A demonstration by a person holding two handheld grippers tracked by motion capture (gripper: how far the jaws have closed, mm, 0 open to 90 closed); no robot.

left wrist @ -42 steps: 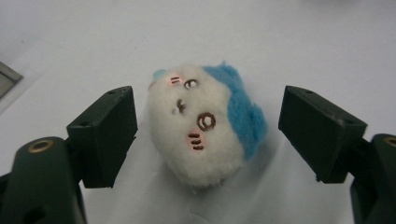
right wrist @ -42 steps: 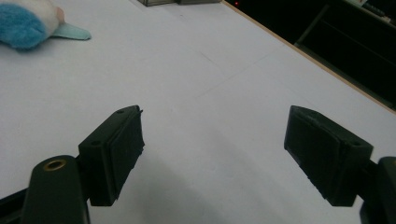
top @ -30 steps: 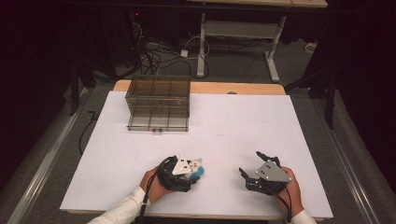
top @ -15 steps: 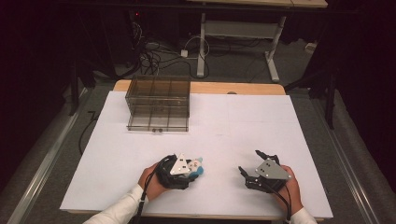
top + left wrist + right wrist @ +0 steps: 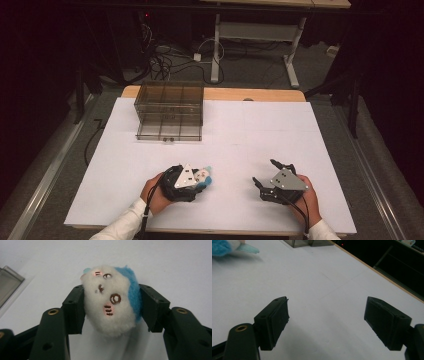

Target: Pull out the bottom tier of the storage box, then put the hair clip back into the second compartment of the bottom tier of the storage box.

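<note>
Near the table's front edge, the left hand-held gripper (image 5: 110,312) has just clenched onto the plush toy (image 5: 111,302).

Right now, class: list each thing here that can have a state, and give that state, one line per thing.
Left gripper: shut on the plush, jaws just closing.
Plush: squeezed between the pads, face sideways.
Right gripper: open, nothing between its jaws.
Drawer box: upright on the table, drawers shut.

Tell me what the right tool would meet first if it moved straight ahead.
Probably nothing soon: ahead of the right tool lies bare white table. The drawer box stands far off, slightly aside.
</note>
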